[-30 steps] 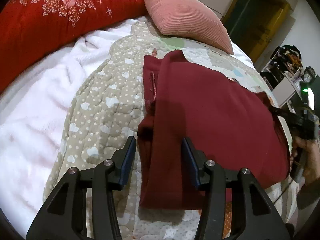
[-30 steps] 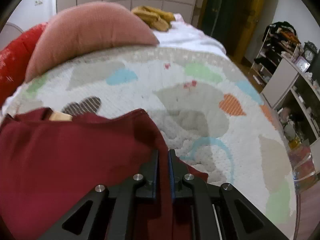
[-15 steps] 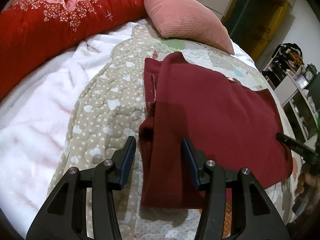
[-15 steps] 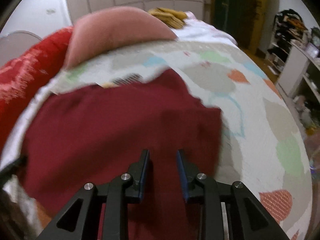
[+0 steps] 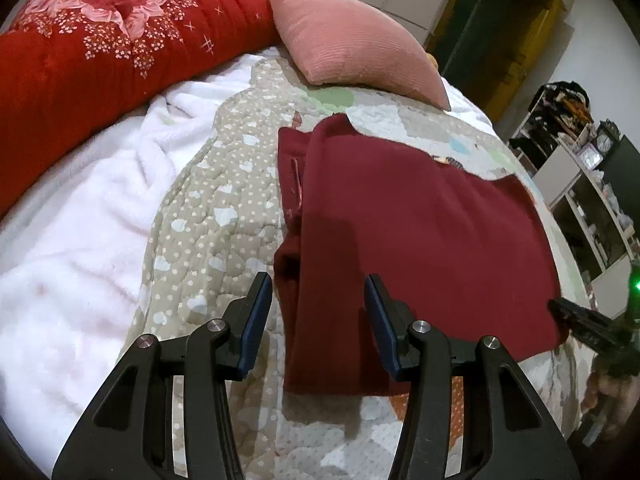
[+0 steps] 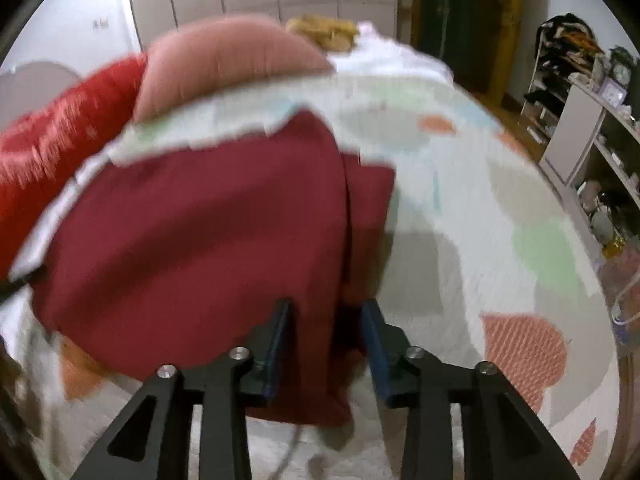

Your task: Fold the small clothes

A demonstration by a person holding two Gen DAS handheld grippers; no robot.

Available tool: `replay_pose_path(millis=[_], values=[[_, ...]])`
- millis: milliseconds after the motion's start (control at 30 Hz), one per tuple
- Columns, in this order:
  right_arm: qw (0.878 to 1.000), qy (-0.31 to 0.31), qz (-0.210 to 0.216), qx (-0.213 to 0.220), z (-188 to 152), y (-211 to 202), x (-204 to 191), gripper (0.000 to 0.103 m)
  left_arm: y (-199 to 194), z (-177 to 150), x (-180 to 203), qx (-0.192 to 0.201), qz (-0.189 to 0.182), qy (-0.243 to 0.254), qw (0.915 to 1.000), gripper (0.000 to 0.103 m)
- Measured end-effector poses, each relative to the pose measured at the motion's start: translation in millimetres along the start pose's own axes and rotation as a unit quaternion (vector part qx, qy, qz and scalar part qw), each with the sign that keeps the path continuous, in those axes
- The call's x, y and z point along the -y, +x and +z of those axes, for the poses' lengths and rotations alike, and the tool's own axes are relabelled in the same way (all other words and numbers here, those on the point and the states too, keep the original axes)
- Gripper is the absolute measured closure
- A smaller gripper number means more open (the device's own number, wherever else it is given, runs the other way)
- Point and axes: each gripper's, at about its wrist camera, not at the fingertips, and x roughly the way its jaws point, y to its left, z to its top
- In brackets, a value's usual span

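A dark red garment (image 5: 420, 232) lies folded flat on the patterned quilt (image 5: 216, 216), with a narrower layer showing along its left edge. My left gripper (image 5: 318, 300) is open and hovers over the garment's near left edge, not touching it. My right gripper (image 6: 326, 322) is open and empty above the near right edge of the garment (image 6: 192, 232); its dark tip also shows in the left wrist view (image 5: 576, 320). The right wrist view is blurred.
A pink pillow (image 5: 352, 44) and a red floral blanket (image 5: 100, 48) lie at the head of the bed. A white fluffy blanket (image 5: 72, 216) covers the left side. Shelves with clutter (image 5: 576, 168) stand beyond the bed's right edge.
My right gripper let go of the garment's edge, opened and pulled back toward the near right side. The garment now lies flat. My left gripper stayed open in place.
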Motion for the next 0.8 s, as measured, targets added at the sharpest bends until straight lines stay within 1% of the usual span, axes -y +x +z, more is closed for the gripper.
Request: replay_pose_path(millis=[67,133,233,300,333,400,567,667,800], values=[[1.000,0.000,-0.006,0.001,-2,2,1,0.063,2,-1,-3,-0.007,0.001,-0.005,1.0000,0.056],[1.000,0.007,-0.005,-0.002,6,-5,-3,0.063,5,-3,-7,-0.016,-0.003,-0.015,0.9998,0.056],[1.000,0.005,0.022,0.012,21,-19,-18,0.062,6,-4,-7,-0.020,-0.003,-0.017,0.9996,0.056],[0.999,-0.011,0.027,0.025,29,-27,-36,0.057,6,-5,-5,-0.019,0.003,-0.012,0.9997,0.056],[0.999,-0.019,0.039,0.031,34,-29,-47,0.057,5,-5,-4,-0.018,0.005,-0.009,0.9998,0.056],[0.997,-0.026,0.063,0.029,43,-27,-63,0.057,4,-6,-3,-0.015,0.006,-0.007,0.9998,0.056],[0.995,-0.054,0.086,0.023,60,-11,-108,0.057,4,-6,-6,-0.016,0.000,-0.012,0.9998,0.056],[0.992,-0.078,0.102,0.013,66,2,-135,0.057,3,-5,-8,-0.017,-0.001,-0.017,0.9997,0.056],[0.988,-0.096,0.119,0.003,66,13,-159,0.057,4,-4,-10,-0.018,-0.003,-0.019,0.9997,0.056]])
